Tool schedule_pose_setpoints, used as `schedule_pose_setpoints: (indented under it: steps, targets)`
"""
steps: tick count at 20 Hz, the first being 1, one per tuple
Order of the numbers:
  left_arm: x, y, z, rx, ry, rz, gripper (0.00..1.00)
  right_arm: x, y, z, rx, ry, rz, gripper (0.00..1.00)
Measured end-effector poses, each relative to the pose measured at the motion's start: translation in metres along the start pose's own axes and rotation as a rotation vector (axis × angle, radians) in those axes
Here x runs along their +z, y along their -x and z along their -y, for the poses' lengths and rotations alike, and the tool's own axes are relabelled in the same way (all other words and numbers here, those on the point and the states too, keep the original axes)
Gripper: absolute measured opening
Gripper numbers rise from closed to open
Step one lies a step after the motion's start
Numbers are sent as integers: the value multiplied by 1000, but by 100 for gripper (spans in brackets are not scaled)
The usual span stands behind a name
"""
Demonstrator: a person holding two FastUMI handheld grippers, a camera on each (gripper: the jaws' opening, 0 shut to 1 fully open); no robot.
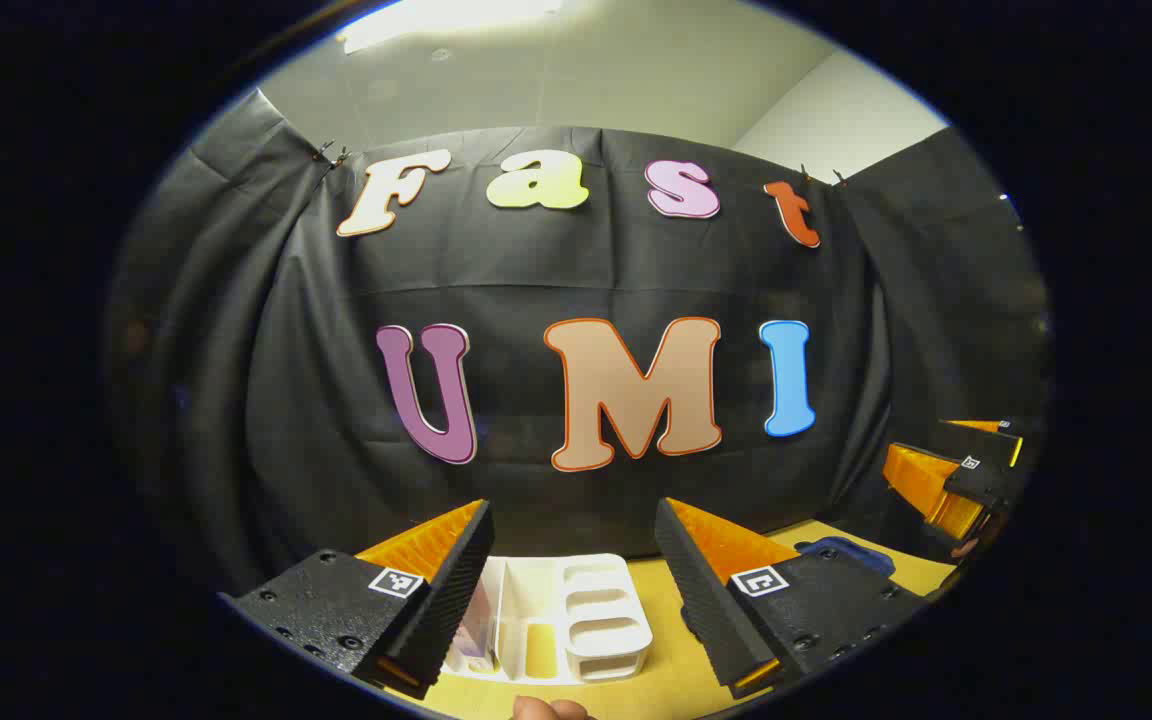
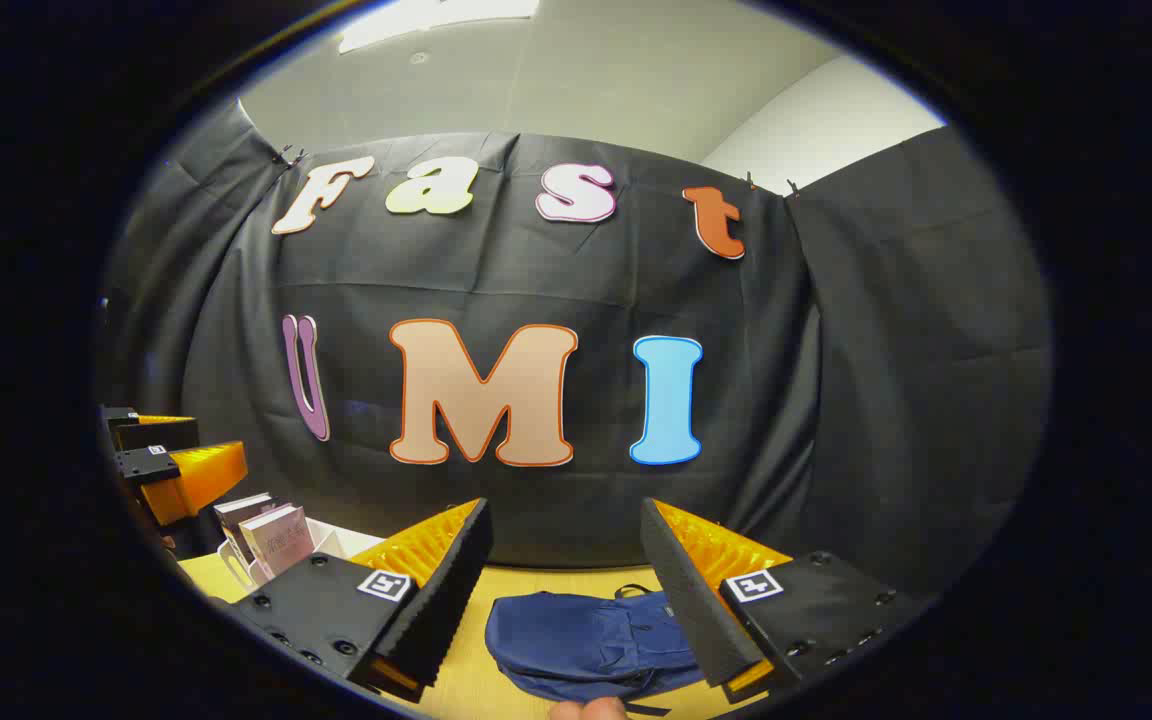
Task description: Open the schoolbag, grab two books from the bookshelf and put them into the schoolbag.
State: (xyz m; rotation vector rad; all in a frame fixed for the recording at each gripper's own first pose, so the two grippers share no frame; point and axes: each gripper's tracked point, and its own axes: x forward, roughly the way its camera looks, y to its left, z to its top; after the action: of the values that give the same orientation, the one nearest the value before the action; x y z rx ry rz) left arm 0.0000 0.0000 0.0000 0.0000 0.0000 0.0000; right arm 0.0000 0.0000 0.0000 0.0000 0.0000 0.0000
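Left gripper (image 1: 571, 590): bottom centre of the left gripper view, fingers spread wide, nothing between them; it hangs above the table.
Right gripper (image 2: 566, 590): bottom centre of the right gripper view, fingers likewise wide apart and holding nothing. It also shows at the right edge of the left gripper view, raised.
Bookshelf (image 1: 576, 615): a white desktop rack with slotted compartments, low in the left gripper view between the fingers, standing on the yellow table (image 1: 676, 670).
Books (image 2: 271, 535): two upright in the rack, lower left of the right gripper view, pale covers facing out.
Schoolbag (image 2: 586, 640): dark blue, lying flat on the table at the bottom centre of the right gripper view, seen between the fingers; whether its zip is open I cannot tell.
Booth wall (image 2: 896, 380): black cloth behind the table.
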Motion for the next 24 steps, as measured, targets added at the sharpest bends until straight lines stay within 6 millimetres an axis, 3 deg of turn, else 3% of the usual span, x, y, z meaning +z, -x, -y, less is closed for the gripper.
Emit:
schedule_pose_setpoints:
  steps: [4,5,8,11,12,13,14,19,21,24]
  targets:
    - [-4,0,-1,7,-9,-6,95,-4,-5,-3,15,-3,-5,100]
    - [-5,1,-2,12,-14,-10,95,-5,-5,-3,18,-4,-7,93]
    - [-7,0,-5,28,-18,-22,95,-8,-7,-4,24,-18,-20,100]
    - [-7,1,-7,45,-18,-26,95,-6,-8,-4,32,-25,-18,100]
    - [-8,2,-9,52,-19,-29,95,-5,-7,-4,35,-24,-16,93]
    - [-8,2,-9,53,-20,-31,95,-5,-8,-3,39,-23,-16,93]
    - [-9,2,-11,60,-22,-34,95,-6,-8,-3,43,-23,-17,100]
    - [-11,2,-15,90,-22,-49,95,-10,-8,-3,66,-10,-28,100]
    - [-14,2,-17,104,-27,-61,95,-14,-9,-4,79,-3,-36,93]
    - [-15,2,-21,130,-35,-65,95,-22,-14,1,88,21,-44,98]
